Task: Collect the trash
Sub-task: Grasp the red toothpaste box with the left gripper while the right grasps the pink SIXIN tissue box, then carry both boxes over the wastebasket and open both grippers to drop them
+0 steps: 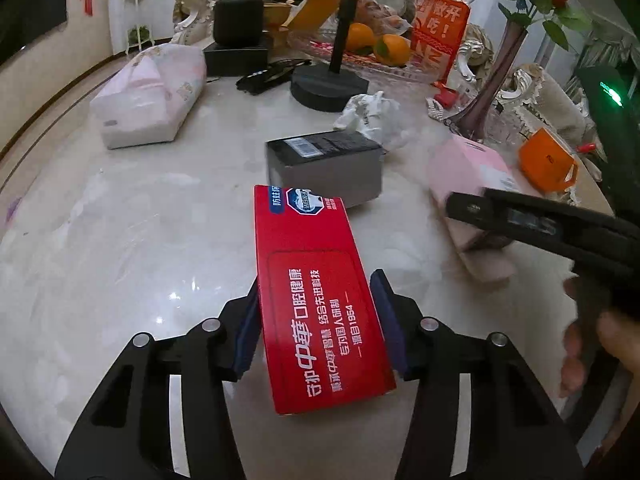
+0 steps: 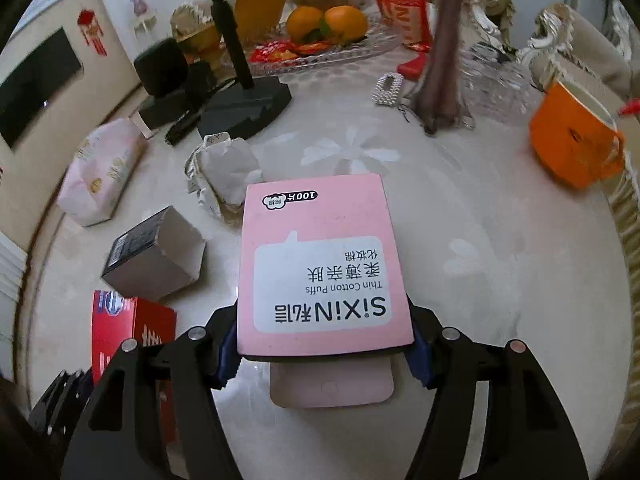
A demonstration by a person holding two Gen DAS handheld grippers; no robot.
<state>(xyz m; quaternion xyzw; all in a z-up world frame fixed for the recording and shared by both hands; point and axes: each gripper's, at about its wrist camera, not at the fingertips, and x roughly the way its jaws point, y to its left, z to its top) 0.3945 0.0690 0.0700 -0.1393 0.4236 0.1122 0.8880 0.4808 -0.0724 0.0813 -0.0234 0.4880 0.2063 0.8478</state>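
Pink cotton-puff box (image 2: 320,264) in right claw (image 2: 324,354) half hides phone (image 2: 332,390)

A red carton (image 1: 320,300) lay flat near the bench's front edge; beyond it a grey box (image 1: 326,168) lay sideways, crumpled paper (image 1: 370,114) behind; a pink box (image 2: 320,268) sat rightward.

Ahead of my left gripper (image 1: 316,320): grey box (image 1: 324,168) blocks straight on, crumpled paper (image 1: 370,114) and stand base (image 1: 330,84) behind it. Bare counter (image 1: 140,240) open to the left. Right of my right gripper (image 2: 324,344), counter open up to orange cup (image 2: 574,148).
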